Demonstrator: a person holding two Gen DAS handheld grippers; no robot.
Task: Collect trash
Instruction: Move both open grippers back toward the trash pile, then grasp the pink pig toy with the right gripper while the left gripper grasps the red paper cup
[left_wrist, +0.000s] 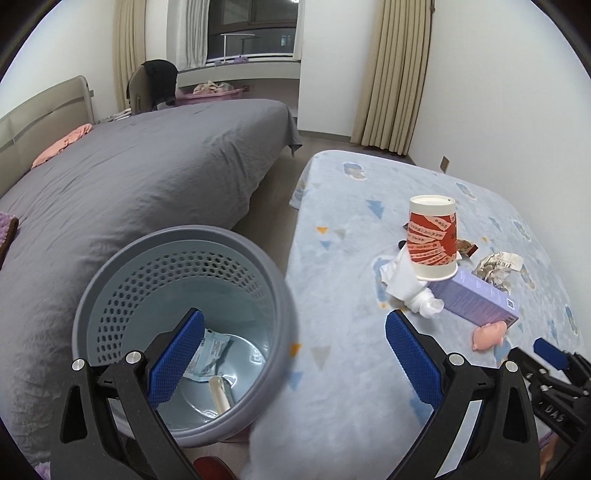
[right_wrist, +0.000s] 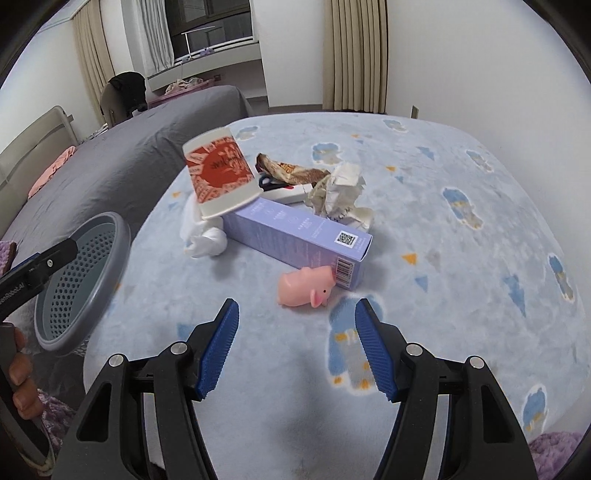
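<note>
The right gripper (right_wrist: 295, 347) is hanging with its jaws apart and nothing between them, low over the pale blue patterned blanket (right_wrist: 461, 280), and the left gripper (left_wrist: 291, 354) is likewise standing wide and empty, straddling the near rim of the grey perforated bin (left_wrist: 184, 258), where a wrapper and a small roll are already lying. The trash is sitting in a loose heap in the far middle of the blanket: an upturned red-and-white paper cup (right_wrist: 219, 173) leaning on a lavender carton (right_wrist: 295, 236), a white twisted tissue (right_wrist: 203, 240) under the cup on the left, crumpled paper (right_wrist: 340, 195) and a brown wrapper (right_wrist: 288, 170) beyond. A pink toy pig (right_wrist: 306, 288) is lying nearest the right jaws, touching the carton's barcode end. All of it is probably light; the cup will likely crush if squeezed hard and tip when nudged, the paper and tissue will give, and the carton looks stiff enough to take across its narrow faces. Open blanket is lying to the right and near; the bin is standing off the blanket's left edge, beside the grey bed (left_wrist: 129, 177).
</note>
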